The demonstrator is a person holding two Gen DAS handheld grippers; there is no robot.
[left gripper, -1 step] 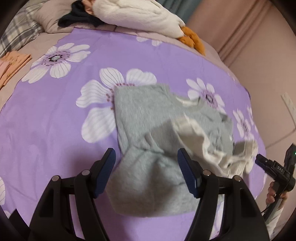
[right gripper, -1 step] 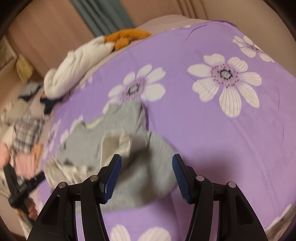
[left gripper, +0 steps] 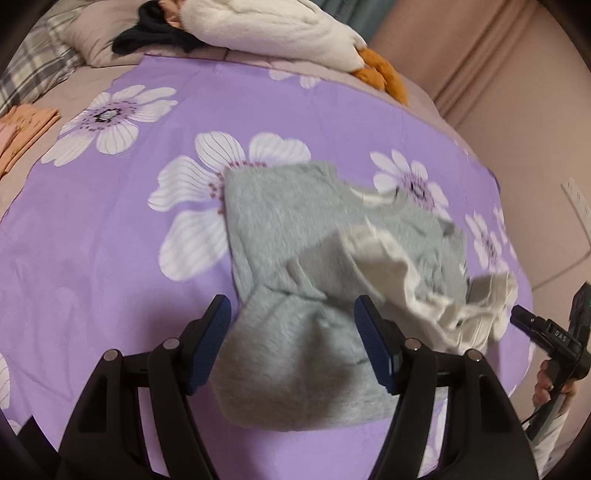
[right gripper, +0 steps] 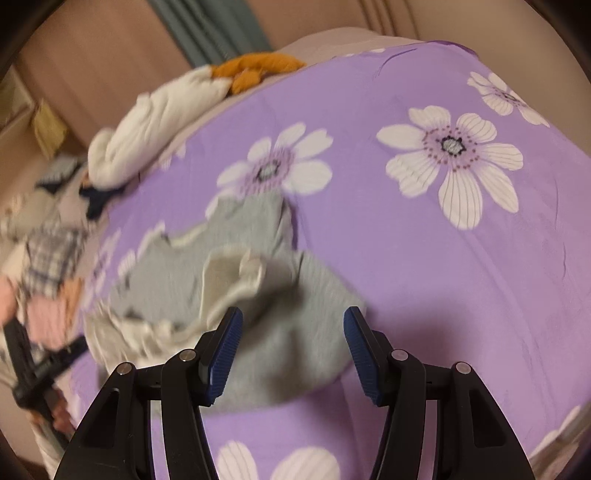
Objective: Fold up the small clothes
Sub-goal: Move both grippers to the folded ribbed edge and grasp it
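A: What lies on the bed (left gripper: 92, 258), taking the purple flowered sheet (left gripper: 110, 295) as the landmark?

B: One small grey garment (left gripper: 295, 251) with cream ruffled trim (left gripper: 399, 273), crumpled near the middle of the sheet. Beyond the sheet's far edge lies one white plush toy (left gripper: 266, 26) with orange feet, and off the sheet's left edge sits a stack of folded orange and pink clothes (left gripper: 22, 125); how many are in it I cannot tell.

A: How will the garment handle?

B: Light, soft and floppy, I judge. It will sag and bunch, so take it by an edge or corner: the grey hem nearest the grippers, or the ruffled side.

A: And the grippers?

B: Two. The left gripper (left gripper: 291, 343) is released, jaws apart above the near grey lobe, pinching nothing. The right gripper (right gripper: 293, 354) likewise stands agape over the same end, empty.
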